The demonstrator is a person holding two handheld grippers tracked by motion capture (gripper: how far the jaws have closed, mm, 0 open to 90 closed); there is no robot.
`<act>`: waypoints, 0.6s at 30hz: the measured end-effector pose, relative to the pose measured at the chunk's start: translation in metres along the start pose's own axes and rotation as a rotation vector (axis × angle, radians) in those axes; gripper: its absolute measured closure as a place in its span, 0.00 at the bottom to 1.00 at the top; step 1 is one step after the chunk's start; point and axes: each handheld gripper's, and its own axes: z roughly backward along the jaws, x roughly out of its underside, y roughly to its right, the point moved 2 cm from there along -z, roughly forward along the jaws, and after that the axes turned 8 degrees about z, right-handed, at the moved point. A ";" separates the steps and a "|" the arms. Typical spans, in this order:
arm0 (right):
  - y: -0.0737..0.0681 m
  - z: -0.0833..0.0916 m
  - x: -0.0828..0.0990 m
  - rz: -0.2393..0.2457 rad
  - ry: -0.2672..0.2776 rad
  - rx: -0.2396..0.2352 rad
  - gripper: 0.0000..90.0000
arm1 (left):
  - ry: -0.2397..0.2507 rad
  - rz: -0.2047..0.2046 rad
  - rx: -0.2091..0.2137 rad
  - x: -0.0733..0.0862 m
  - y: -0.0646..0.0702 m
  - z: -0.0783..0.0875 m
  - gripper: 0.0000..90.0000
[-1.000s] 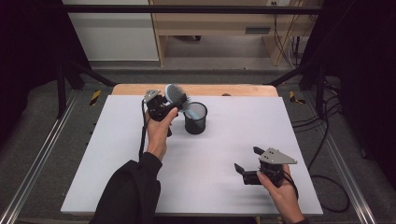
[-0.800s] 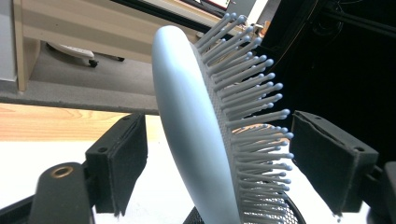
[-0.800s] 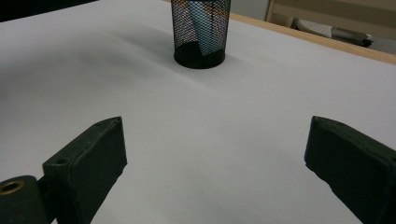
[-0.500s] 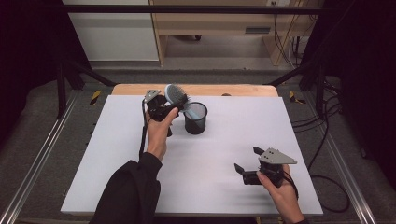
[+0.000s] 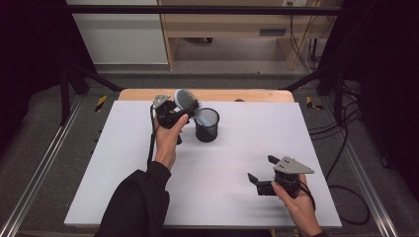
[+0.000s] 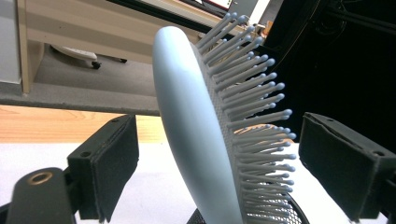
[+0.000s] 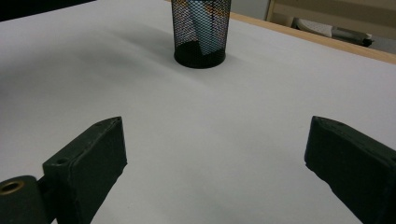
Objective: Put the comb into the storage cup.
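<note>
While the white table (image 5: 123, 163) spreads across the middle of the high view, the black mesh cup (image 5: 206, 125) stands upright just above centre, on its far half. A pale blue hairbrush (image 5: 187, 102) leans out of the cup toward the upper left, handle down inside the mesh, which the right gripper view seems to confirm, though dimly. Around the brush head sits the left gripper (image 5: 184, 112); its jaws have just been opening and now stand spread, with the head between them and neither pad pressing it. Lower right of the high view, the right gripper (image 5: 263, 170) rests near the table's near edge, jaws wide apart on nothing.
</note>
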 end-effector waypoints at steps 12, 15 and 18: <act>0.000 0.000 0.000 0.000 -0.004 -0.001 0.06 | 0.000 0.004 0.005 0.001 0.001 -0.001 0.08; 0.000 0.000 0.000 0.002 -0.003 -0.002 0.06 | -0.008 -0.002 -0.010 0.002 0.001 -0.001 0.05; 0.000 0.000 0.000 0.002 -0.003 -0.001 0.06 | -0.007 -0.005 -0.007 0.002 0.002 -0.001 0.04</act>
